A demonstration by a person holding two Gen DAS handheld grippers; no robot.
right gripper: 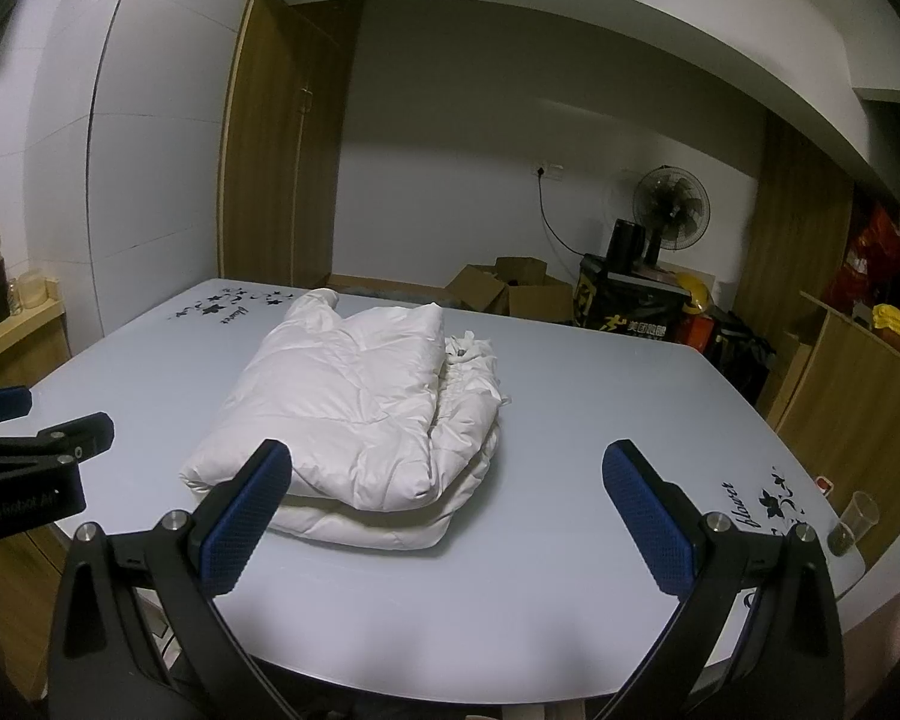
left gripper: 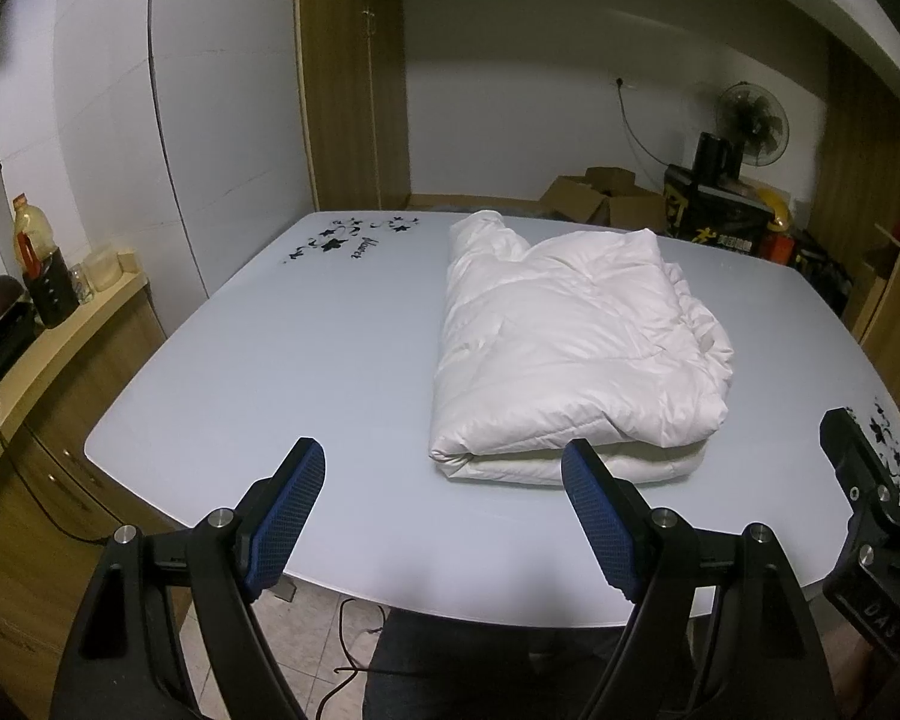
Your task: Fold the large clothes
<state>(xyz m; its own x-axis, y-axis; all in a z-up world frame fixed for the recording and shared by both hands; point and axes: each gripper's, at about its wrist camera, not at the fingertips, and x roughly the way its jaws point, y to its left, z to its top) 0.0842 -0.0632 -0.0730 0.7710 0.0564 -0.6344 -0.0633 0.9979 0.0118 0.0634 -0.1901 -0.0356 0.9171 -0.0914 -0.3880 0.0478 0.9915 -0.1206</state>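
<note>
A white puffy jacket (left gripper: 570,348) lies folded into a thick bundle on the pale blue table (left gripper: 258,372); it also shows in the right wrist view (right gripper: 354,414). My left gripper (left gripper: 444,468) is open and empty, held above the table's near edge just in front of the jacket's left corner. My right gripper (right gripper: 450,474) is open and empty, above the near edge in front of the jacket's right side. Each gripper shows at the edge of the other's view.
A wooden counter (left gripper: 42,360) with bottles stands left of the table. A plastic cup (right gripper: 852,522) sits at the table's right near corner. Cardboard boxes (right gripper: 510,291), a fan (right gripper: 669,210) and shelves stand beyond the table. Cables lie on the floor below.
</note>
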